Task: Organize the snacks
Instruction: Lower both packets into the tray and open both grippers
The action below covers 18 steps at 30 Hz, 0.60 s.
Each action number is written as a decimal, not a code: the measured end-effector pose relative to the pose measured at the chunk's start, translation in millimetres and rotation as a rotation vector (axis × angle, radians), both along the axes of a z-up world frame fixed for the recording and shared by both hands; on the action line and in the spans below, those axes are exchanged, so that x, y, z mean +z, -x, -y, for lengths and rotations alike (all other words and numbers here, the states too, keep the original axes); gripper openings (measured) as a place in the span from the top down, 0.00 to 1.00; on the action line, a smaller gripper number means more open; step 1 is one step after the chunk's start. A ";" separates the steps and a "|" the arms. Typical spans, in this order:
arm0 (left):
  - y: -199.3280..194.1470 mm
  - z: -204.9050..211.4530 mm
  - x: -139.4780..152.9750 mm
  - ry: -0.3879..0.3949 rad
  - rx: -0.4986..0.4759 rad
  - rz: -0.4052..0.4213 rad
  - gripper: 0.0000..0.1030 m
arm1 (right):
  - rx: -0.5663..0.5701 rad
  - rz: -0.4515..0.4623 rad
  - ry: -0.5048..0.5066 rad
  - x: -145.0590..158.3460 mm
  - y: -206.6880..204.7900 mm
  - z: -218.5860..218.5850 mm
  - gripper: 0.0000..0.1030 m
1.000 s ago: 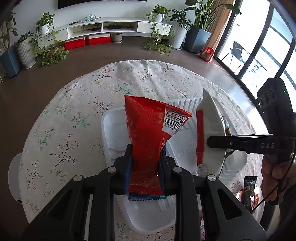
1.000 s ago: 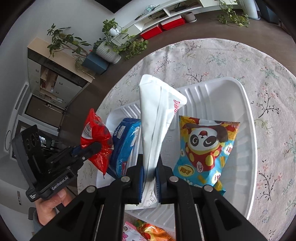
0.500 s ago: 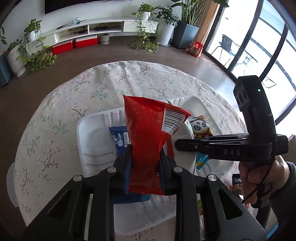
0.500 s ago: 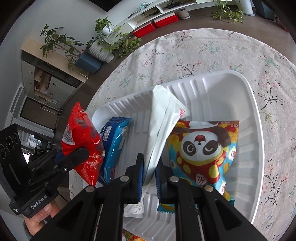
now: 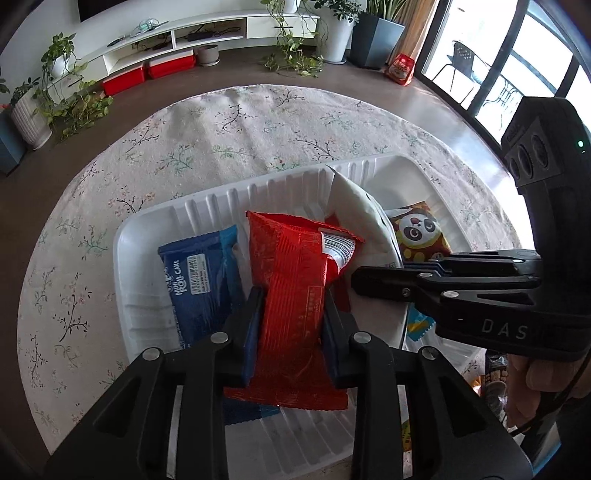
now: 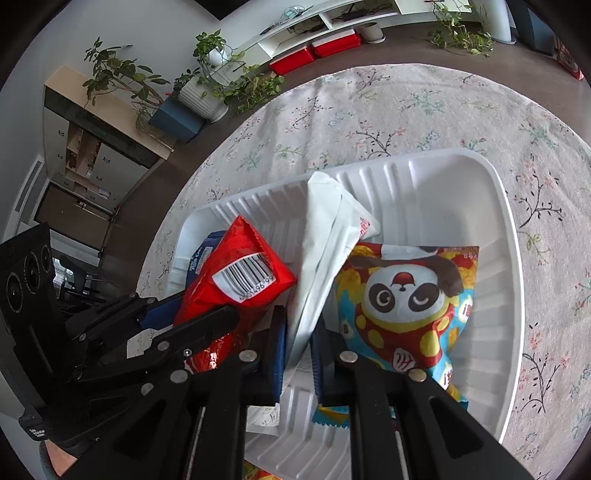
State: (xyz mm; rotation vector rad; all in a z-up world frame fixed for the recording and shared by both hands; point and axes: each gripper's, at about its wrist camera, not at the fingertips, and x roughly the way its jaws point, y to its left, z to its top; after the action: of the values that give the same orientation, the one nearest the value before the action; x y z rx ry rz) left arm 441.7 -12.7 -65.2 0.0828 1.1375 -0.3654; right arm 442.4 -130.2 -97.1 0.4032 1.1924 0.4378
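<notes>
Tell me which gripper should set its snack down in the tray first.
Probably left. The left gripper holds the red packet over the white tray beside the blue packet, its jaws just opening. The right gripper clamps the white bag.

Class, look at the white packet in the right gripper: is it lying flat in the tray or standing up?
Standing up. The white packet rises from the right gripper, its top corner above the tray, unlike the flat panda bag.

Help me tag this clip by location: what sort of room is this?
Most likely a home living room: a low white media shelf along the wall, potted plants on the floor, and a round table under a floral cloth.
</notes>
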 end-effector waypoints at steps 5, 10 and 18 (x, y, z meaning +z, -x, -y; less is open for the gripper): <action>-2.4 -4.6 -7.8 0.012 0.012 -0.001 0.69 | 0.002 0.012 0.014 -1.0 -0.1 -3.7 0.86; -2.8 -8.0 -16.3 0.008 0.032 -0.008 0.49 | -0.001 0.013 0.010 -0.4 0.6 -3.3 0.86; 7.9 -7.9 -2.5 0.028 0.040 0.044 0.36 | 0.000 0.013 -0.003 4.8 3.1 -3.3 0.67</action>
State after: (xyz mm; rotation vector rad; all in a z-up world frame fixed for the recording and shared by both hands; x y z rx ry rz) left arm 433.7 -4.8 -67.7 0.0430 1.0885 -0.3428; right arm 439.4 -126.9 -92.3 0.4022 1.1789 0.4422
